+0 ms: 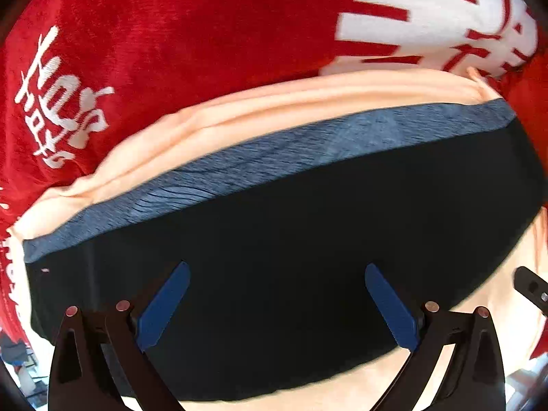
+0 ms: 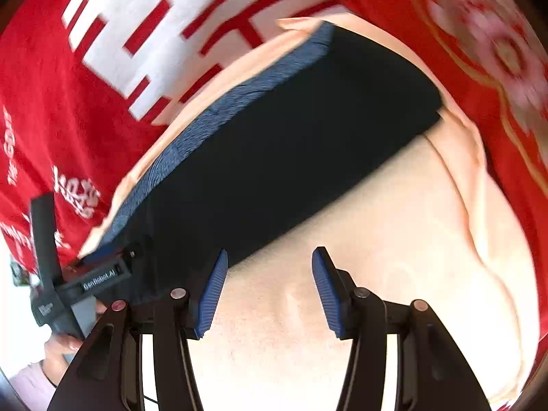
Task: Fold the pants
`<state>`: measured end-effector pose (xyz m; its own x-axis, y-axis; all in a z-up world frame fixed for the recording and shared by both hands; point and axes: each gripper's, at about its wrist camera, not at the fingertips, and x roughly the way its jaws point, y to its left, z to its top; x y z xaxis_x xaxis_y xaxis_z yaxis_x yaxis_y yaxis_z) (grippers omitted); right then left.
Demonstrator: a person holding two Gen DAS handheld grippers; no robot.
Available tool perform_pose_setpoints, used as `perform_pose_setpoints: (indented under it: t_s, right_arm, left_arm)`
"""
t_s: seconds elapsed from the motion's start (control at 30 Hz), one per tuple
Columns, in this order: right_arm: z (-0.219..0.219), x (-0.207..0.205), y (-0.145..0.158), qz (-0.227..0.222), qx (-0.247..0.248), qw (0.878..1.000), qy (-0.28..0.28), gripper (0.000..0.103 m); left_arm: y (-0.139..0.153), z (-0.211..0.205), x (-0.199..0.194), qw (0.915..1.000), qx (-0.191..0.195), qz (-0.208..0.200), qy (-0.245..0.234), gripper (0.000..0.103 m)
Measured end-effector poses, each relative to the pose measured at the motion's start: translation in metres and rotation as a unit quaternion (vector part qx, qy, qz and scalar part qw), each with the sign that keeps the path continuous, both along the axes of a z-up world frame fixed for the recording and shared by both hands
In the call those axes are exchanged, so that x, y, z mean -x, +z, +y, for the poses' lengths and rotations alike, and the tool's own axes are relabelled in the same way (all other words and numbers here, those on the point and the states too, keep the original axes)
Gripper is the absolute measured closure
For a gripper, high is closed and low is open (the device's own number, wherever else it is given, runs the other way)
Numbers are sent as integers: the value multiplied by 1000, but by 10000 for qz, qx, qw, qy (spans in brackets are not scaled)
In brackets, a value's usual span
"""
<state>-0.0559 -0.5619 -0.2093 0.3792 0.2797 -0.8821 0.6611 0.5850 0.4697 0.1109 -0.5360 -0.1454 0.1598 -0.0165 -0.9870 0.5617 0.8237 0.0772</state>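
The pants [image 1: 291,239] are black with a blue-grey waistband [image 1: 274,157], lying folded flat on a peach cloth [image 1: 239,109]. They also show in the right wrist view [image 2: 291,144]. My left gripper [image 1: 277,304] is open, hovering over the black fabric with nothing between its blue pads. My right gripper [image 2: 270,291] is open over the peach cloth [image 2: 376,239], just off the pants' near edge. The left gripper's body [image 2: 68,294] shows in the right wrist view at the pants' left end.
A red blanket with white lettering [image 1: 171,34] lies under and around the peach cloth; it also shows in the right wrist view [image 2: 51,102]. A hand [image 2: 65,346] holds the left gripper.
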Motion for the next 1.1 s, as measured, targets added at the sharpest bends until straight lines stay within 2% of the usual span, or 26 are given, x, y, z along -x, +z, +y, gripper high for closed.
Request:
perform_pose_setpoints:
  t_s: [0.13, 0.27, 0.33, 0.47, 0.67, 0.73, 0.77, 0.8, 0.83, 0.9, 1.03, 1.1]
  right_arm:
    - [-18, 18, -7, -244, -247, 9980, -522, 47]
    - [-30, 24, -12, -564, -461, 9937, -846, 48]
    - [-32, 24, -16, -685, -548, 9914, -969, 48]
    - [-36, 29, -31, -1009, -821, 9815, -1403, 49]
    - [-51, 17, -43, -1583, -817, 9646, -1945, 51]
    - [-54, 5, -44, -1618, -755, 9651, -1917, 51]
    - [-55, -3, -43, -1572, -719, 9673, -1856, 55]
    - [-56, -7, -41, -1462, -671, 9705, -1795, 74]
    - [-56, -9, -38, -1420, -604, 9726, -1741, 85]
    - [-55, -14, -22, -1528, -473, 9749, -1549, 88]
    - [-45, -23, 15, -1782, -131, 9787, -1008, 88]
    - [-38, -28, 28, -1857, -4, 9794, -793, 88]
  left_arm:
    - [15, -23, 21, 9996, 228, -56, -137, 0]
    - [25, -47, 30, 9991, 354, -232, -7, 0]
    - [20, -58, 34, 9989, 410, -217, 114, 0]
    - [-6, -67, 42, 9997, 186, -58, 158, 0]
    - [-11, -63, 51, 9988, 403, -145, 254, 0]
    - [-12, -61, 51, 9988, 405, -156, 207, 0]
    - [-11, -62, 51, 9989, 403, -133, 176, 0]
    - [-10, -63, 51, 9991, 387, -72, 161, 0]
    - [-6, -66, 50, 9991, 380, -18, 171, 1]
    - [5, -61, 43, 9990, 420, -7, 168, 34]
    - [30, -65, 51, 9974, 703, -146, -2, 36]
    - [24, -70, 59, 9979, 640, -65, -109, 36]
